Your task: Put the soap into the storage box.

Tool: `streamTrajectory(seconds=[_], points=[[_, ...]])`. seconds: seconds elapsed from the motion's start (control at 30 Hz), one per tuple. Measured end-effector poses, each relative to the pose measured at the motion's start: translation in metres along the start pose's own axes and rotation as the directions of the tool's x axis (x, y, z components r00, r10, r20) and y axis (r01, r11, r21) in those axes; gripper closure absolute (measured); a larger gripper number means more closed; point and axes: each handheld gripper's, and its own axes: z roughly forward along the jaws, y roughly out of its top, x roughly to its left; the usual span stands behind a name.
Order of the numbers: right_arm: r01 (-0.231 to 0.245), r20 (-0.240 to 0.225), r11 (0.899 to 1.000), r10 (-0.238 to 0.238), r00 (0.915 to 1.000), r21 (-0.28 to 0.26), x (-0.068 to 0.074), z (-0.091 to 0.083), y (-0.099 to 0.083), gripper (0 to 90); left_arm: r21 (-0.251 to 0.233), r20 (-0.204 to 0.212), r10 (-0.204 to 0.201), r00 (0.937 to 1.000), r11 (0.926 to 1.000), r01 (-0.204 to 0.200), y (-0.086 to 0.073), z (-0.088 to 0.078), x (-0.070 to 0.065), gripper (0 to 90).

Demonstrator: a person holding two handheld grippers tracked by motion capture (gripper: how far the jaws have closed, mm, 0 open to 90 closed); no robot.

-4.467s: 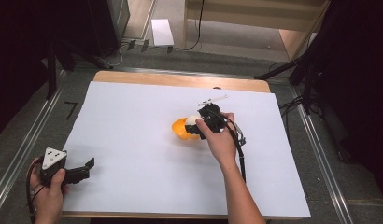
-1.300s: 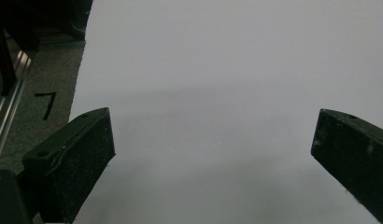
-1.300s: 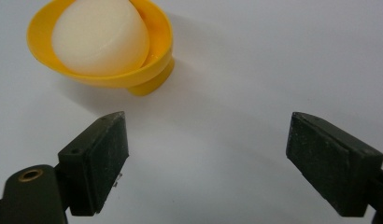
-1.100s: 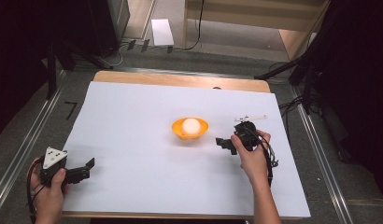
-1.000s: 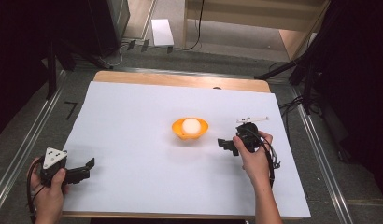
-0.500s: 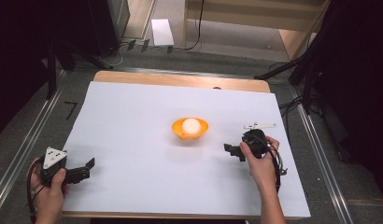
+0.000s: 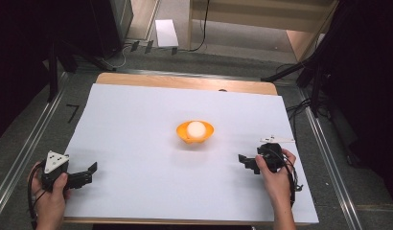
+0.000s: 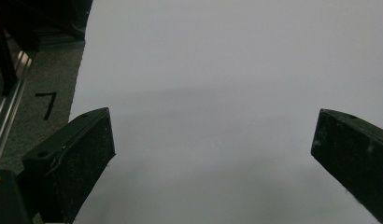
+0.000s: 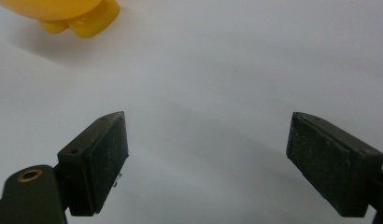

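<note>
Sitting dead centre on the white sheet (image 7: 137,120) is an orange bowl (image 7: 195,132), and a white ball (image 7: 196,128) is held inside it, upright and resting in the hollow. The sheet is laid over a wooden table (image 7: 185,82), whose bare edge is seen along the far side.

The right gripper (image 7: 247,163) is held low over the sheet at the right, well apart from the bowl, with a hand (image 7: 276,179) wrapped around its body. Its jaws are spread wide with nothing between them, which is seen clearly in the right gripper view, where plain white sheet is framed by the two black pads (image 9: 101,158). At the top left of that same view the underside of the bowl (image 9: 63,14) is caught, with its little feet planted on the sheet.

The left gripper (image 7: 86,173) is parked at the near left corner of the sheet, far from the bowl, gripped by the other hand (image 7: 51,199). The grey three-cornered plate (image 7: 56,161) is seen on top of it. Its jaws are also spread wide and nothing is pinched; bare sheet is seen between them in the left gripper view. Grey floor (image 8: 35,84) with a black tape mark (image 8: 47,101) is visible past the sheet's edge there.
</note>
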Motion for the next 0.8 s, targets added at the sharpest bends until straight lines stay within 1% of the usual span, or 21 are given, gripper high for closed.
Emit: streamTrajectory(seconds=[0.03, 0.13, 0.2, 0.3, 0.33, 0.53, 0.67, 0.77, 0.8], points=[[-0.015, 0.0, 1.0, 0.015, 0.9999, -0.006, -0.004, -0.003, -0.004, 13.5, 0.001, -0.001, 0.001, 1.0, 1.0, -0.001, 0.0, 0.0, 0.0, 0.0], [-0.023, 0.004, 1.0, 0.023, 0.9997, -0.019, -0.01, -0.007, -0.011, 13.6, 0.001, -0.001, 0.002, 1.0, 1.0, -0.002, 0.0, 0.0, 0.0, 0.0], [-0.031, 0.007, 0.999, 0.031, 0.9995, -0.017, -0.011, -0.009, -0.013, 13.5, 0.001, -0.002, 0.002, 1.0, 1.0, -0.002, 0.0, 0.0, 0.0, 0.0], [-0.041, 0.02, 0.999, 0.041, 0.999, -0.018, -0.019, -0.014, -0.023, 13.6, 0.001, -0.001, 0.001, 1.0, 1.0, -0.001, 0.0, 0.0, 0.0, 0.0], [-0.041, 0.02, 0.999, 0.041, 0.999, -0.018, -0.019, -0.014, -0.023, 13.6, 0.0, -0.001, 0.001, 1.0, 1.0, -0.001, 0.0, 0.0, 0.0, 0.0], [-0.049, 0.022, 0.998, 0.05, 0.9985, -0.04, -0.029, -0.025, -0.037, 13.5, 0.002, -0.006, 0.003, 1.0, 1.0, -0.003, 0.0, 0.0, -0.001, 0.0], [-0.061, 0.039, 0.997, 0.062, 0.9973, -0.046, -0.034, -0.032, -0.046, 13.5, 0.001, -0.006, 0.005, 1.0, 1.0, -0.005, 0.0, 0.0, -0.001, 0.0], [-0.067, 0.029, 0.996, 0.069, 0.9972, -0.066, -0.038, -0.038, -0.053, 13.5, 0.002, -0.006, 0.009, 0.9999, 1.0, -0.009, 0.0, 0.0, -0.001, 0.0], [-0.062, 0.034, 0.995, 0.065, 0.9973, -0.077, -0.04, -0.042, -0.057, 13.5, 0.003, -0.006, 0.01, 0.9999, 0.9999, -0.01, 0.0, 0.0, -0.001, 0.0]])
